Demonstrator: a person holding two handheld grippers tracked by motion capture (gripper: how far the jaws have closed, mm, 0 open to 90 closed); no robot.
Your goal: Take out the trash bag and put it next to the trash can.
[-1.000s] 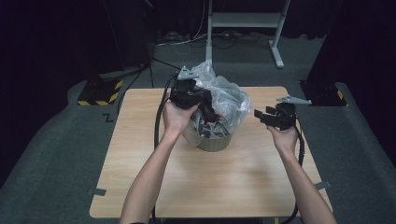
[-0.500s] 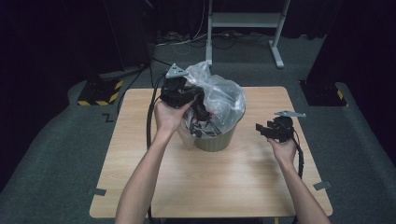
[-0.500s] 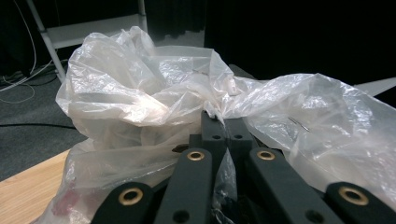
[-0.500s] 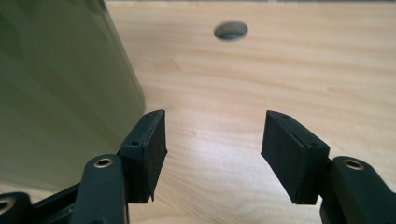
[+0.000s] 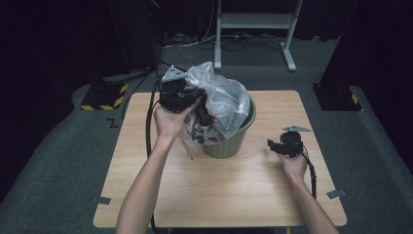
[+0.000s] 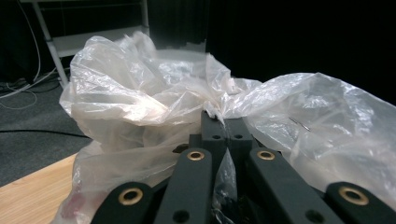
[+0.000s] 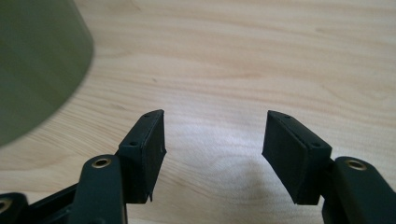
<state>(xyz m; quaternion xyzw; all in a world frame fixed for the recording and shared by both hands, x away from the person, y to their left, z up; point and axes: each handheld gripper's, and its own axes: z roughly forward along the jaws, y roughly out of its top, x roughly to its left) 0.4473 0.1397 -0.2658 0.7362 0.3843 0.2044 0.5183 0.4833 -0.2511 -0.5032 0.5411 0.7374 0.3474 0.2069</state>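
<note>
A green bin (image 5: 233, 141) stands on the wooden table (image 5: 224, 190), with a clear plastic bag (image 5: 221, 105) bulging out of it and leaning left. Dark items show through the bag. My left gripper (image 5: 197, 100) is shut on the bag's gathered film (image 6: 219, 109) at its left side, above the bin's rim. My right gripper (image 5: 272, 145) is low over the table to the right of the bin, open, with bare wood between its pads (image 7: 154, 144). The bin's wall (image 7: 37, 60) shows at the left of the right gripper view.
A metal stand (image 5: 253, 29) and cables lie on the floor behind the table. A yellow-and-black striped block (image 5: 104, 95) sits at the table's back left, a dark block (image 5: 336, 95) at the back right. Grey tape tabs (image 5: 336, 193) mark the table's front corners.
My right gripper has dropped from bin-rim height down close to the tabletop. My left gripper has drawn the bag a little to the left and up.
</note>
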